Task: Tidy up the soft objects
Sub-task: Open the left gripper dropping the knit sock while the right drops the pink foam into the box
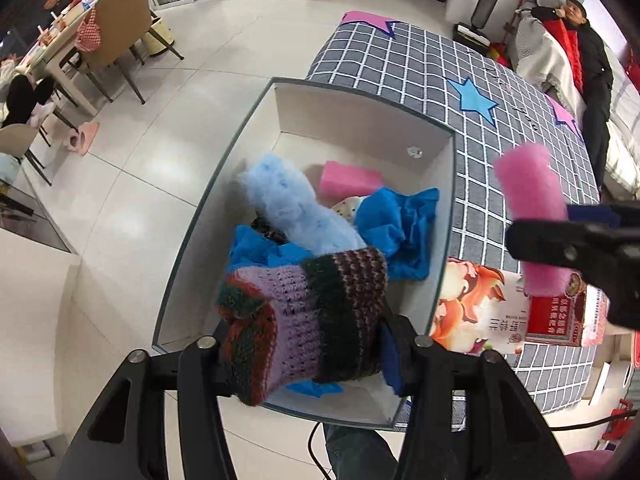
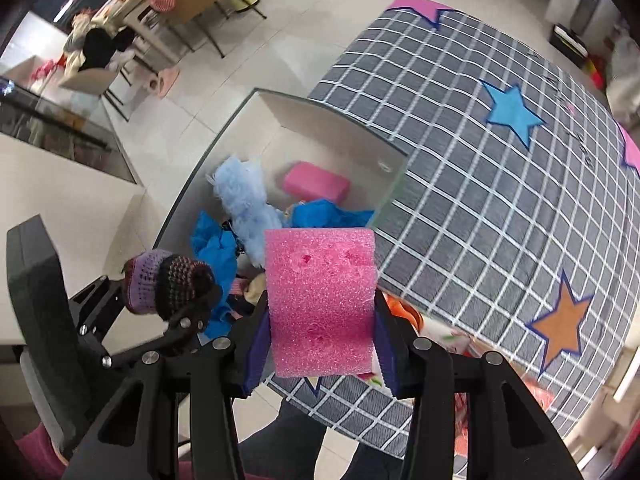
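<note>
My left gripper (image 1: 304,344) is shut on a striped knitted piece (image 1: 304,316), purple, green and red, held over the near end of a white open box (image 1: 360,108). The box holds a fluffy light-blue item (image 1: 288,204), blue crumpled cloth (image 1: 400,224) and a pink sponge (image 1: 348,178). My right gripper (image 2: 320,336) is shut on a second pink sponge (image 2: 320,300), held upright just right of the box above the table edge. The left gripper and knit (image 2: 168,284) show in the right wrist view; the right gripper and its sponge (image 1: 532,216) show in the left wrist view.
The box stands on a table covered by a grey checked cloth with stars (image 2: 500,184). Printed packets (image 1: 488,308) lie on the cloth next to the box. A dining table with chairs (image 1: 108,36) stands beyond on the tiled floor. A person lies on a sofa (image 1: 592,80) at the far right.
</note>
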{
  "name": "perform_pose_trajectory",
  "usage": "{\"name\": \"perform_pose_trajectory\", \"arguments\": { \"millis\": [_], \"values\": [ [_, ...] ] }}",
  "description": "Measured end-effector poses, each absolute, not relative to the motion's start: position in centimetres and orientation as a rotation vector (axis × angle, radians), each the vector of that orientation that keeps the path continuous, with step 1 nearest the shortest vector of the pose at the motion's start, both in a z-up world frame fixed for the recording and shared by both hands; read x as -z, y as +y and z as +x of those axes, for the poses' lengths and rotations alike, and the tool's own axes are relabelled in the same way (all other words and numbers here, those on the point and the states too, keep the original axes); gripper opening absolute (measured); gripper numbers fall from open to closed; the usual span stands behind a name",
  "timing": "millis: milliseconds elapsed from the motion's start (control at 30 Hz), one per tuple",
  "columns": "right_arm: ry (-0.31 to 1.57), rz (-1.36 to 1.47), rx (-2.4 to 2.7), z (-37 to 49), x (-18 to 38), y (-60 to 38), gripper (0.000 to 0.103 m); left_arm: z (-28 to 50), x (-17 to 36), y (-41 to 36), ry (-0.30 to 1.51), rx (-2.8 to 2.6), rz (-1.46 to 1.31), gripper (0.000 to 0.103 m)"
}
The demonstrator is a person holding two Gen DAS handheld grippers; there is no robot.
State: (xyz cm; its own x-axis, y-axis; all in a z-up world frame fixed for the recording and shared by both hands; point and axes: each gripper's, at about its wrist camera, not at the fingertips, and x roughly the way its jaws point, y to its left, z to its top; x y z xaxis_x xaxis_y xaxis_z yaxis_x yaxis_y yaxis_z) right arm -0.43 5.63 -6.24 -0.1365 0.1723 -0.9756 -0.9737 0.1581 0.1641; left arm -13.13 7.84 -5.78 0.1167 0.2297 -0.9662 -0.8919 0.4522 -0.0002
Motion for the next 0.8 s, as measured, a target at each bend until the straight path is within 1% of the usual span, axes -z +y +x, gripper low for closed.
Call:
{"name": "perform_pose_trajectory", "arguments": {
  "millis": [167,200,233,267,300,333,433,467,533,667,800],
  "values": [
    [1.234,-0.929,-1.273,-1.4,6.4,7.9,0.048,-13.6,5.9,8.0,1.178,-0.968,-0.725,0.072],
    [1.228,-0.934,-1.269,-1.4,6.3,8.1,0.050,-13.8,6.1,8.1,1.181,-0.960,-0.740,0.073],
    [1.224,-0.939,-1.264,-1.5,6.3,8.4,0.053,-13.9,6.1,8.1,1.175,-0.954,-0.750,0.078],
    [1.217,-0.940,-1.260,-1.5,6.2,8.5,0.068,-14.0,6.1,8.1,1.169,-0.955,-0.753,0.081],
    [1.210,-0.937,-1.257,-1.5,6.2,8.6,0.087,-14.2,6.0,8.0,1.165,-0.960,-0.748,0.081],
    [1.204,-0.932,-1.255,-1.5,6.0,8.6,0.092,-14.3,5.9,7.9,1.163,-0.966,-0.743,0.081],
    [1.194,-0.926,-1.252,-1.4,5.8,8.6,0.093,-14.7,5.7,7.9,1.145,-0.976,-0.763,0.081],
    [1.204,-0.940,-1.248,-1.4,6.0,8.8,0.102,-14.8,5.8,7.9,1.144,-0.972,-0.776,0.081],
    [1.219,-0.957,-1.235,-1.3,6.4,8.8,0.103,-14.9,5.8,8.0,1.136,-0.960,-0.805,0.081],
    [1.181,-0.965,-1.213,-1.2,6.1,8.2,0.103,-15.2,5.6,8.0,1.123,-0.984,-0.821,0.081],
    [1.210,-0.953,-1.211,-0.9,6.1,7.7,0.103,-15.4,5.5,7.8,1.127,-0.998,-0.806,0.081]
  ]
}}
